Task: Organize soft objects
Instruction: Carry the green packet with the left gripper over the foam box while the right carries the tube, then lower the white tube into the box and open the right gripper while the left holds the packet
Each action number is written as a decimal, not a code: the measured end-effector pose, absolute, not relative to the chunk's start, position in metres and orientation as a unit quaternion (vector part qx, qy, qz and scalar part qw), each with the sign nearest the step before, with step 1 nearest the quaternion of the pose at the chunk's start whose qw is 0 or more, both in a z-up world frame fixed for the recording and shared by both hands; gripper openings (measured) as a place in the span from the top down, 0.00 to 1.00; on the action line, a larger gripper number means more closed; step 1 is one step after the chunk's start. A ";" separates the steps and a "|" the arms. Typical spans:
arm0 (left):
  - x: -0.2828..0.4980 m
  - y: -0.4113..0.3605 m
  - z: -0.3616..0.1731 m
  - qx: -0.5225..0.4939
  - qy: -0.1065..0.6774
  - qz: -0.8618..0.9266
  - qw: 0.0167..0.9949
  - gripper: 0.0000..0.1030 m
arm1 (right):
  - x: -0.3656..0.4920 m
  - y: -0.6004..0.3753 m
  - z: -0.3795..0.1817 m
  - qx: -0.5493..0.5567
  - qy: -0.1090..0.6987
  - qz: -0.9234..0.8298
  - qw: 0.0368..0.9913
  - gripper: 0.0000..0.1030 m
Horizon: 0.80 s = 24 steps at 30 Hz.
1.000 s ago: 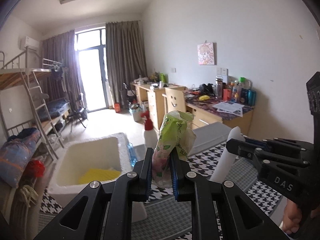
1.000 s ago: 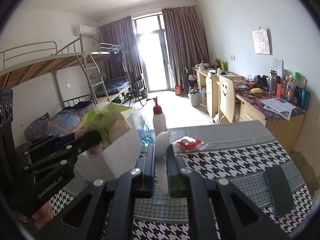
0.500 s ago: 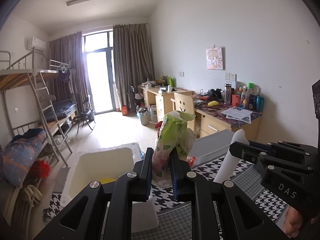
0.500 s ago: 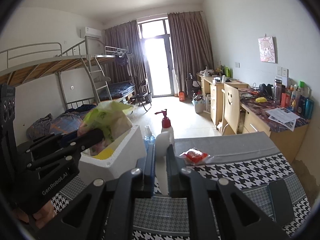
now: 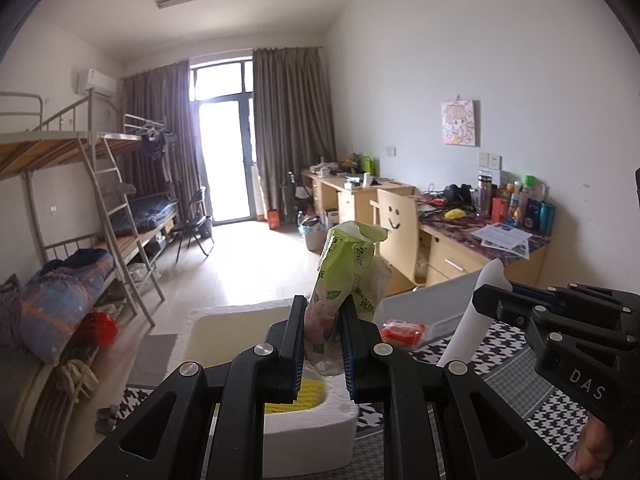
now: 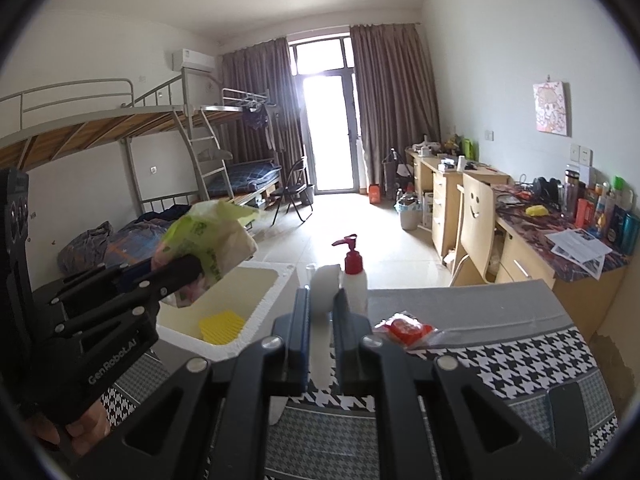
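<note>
Mid-carry here: the left gripper point(image 5: 322, 344) is clamped on a green tissue pack point(image 5: 348, 276) above the foam box point(image 5: 312, 424), the right gripper point(image 6: 320, 328) pinches a white roll point(image 6: 322, 292) at 3 o'clock, so next comes lowering both into the box.

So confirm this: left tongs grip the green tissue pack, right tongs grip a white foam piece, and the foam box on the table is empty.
Not empty: the foam box holds a yellow ridged pad, seen from the right wrist. The rest stands.
</note>
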State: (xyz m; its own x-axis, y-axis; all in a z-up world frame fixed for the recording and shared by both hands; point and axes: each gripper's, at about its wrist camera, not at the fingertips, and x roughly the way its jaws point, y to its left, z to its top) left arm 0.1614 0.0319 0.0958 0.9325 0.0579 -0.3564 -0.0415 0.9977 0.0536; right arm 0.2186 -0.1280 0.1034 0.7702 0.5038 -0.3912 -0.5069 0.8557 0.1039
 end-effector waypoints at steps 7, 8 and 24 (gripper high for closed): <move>0.163 0.046 0.097 0.015 0.185 0.045 0.982 0.83 | 0.222 -0.113 0.105 -0.014 0.206 0.286 0.936 0.87; 0.163 0.049 0.097 0.014 0.185 0.049 0.981 0.83 | 0.222 -0.110 0.106 -0.016 0.206 0.289 0.935 0.87; 0.163 0.081 0.099 0.001 0.187 0.098 0.978 0.83 | 0.233 -0.076 0.110 -0.031 0.208 0.329 0.921 0.87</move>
State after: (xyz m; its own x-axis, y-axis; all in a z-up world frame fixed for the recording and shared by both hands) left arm 0.1635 0.0808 0.0990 0.9112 0.1912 -0.3649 -0.1903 0.9810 0.0390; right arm 0.2332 -0.0759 0.1101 0.6968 0.5934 -0.4029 -0.6192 0.7812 0.0797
